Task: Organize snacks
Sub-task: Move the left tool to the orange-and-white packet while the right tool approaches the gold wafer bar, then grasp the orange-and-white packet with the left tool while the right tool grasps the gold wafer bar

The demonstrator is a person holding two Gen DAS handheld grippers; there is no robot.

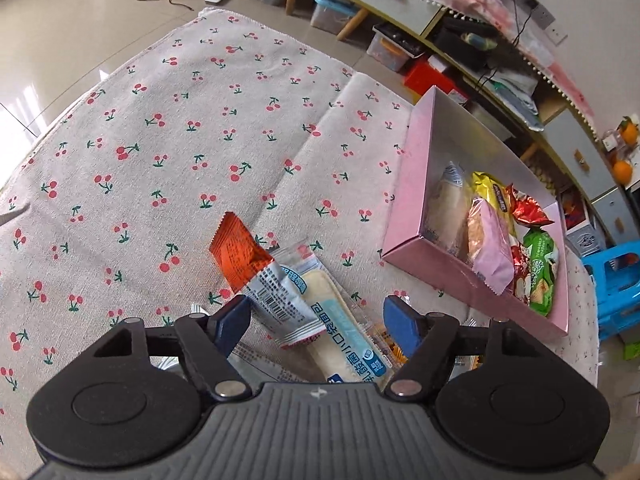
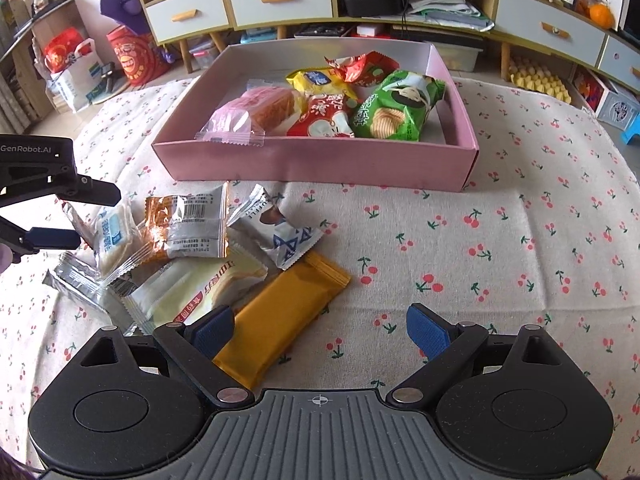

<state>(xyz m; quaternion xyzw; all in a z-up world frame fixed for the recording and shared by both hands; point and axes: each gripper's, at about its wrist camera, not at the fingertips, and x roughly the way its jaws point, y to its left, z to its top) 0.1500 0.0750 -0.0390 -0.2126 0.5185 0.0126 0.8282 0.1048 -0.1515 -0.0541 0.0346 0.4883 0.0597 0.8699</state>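
A pink box point(image 2: 312, 160) holds several snacks: a pink cake pack point(image 2: 248, 114), a green chips pack point(image 2: 396, 110), red and yellow packs. It also shows in the left wrist view point(image 1: 408, 184). A loose pile lies on the cloth in front: a mustard bar point(image 2: 280, 312), a silver and orange pack point(image 2: 192, 224), a white rice cracker pack point(image 2: 114, 240). My left gripper point(image 1: 318, 320) is open above the white cracker pack point(image 1: 340, 320) and the orange pack point(image 1: 238, 252); it shows at the left of the right wrist view point(image 2: 90, 216). My right gripper point(image 2: 320, 330) is open, empty, over the mustard bar's near end.
A cherry-print cloth point(image 2: 500, 240) covers the round table. Low cabinets with drawers point(image 2: 280, 4) and shelves stand behind, with bags point(image 2: 132, 56) on the floor at left. A blue stool point(image 1: 616, 280) stands beside the table.
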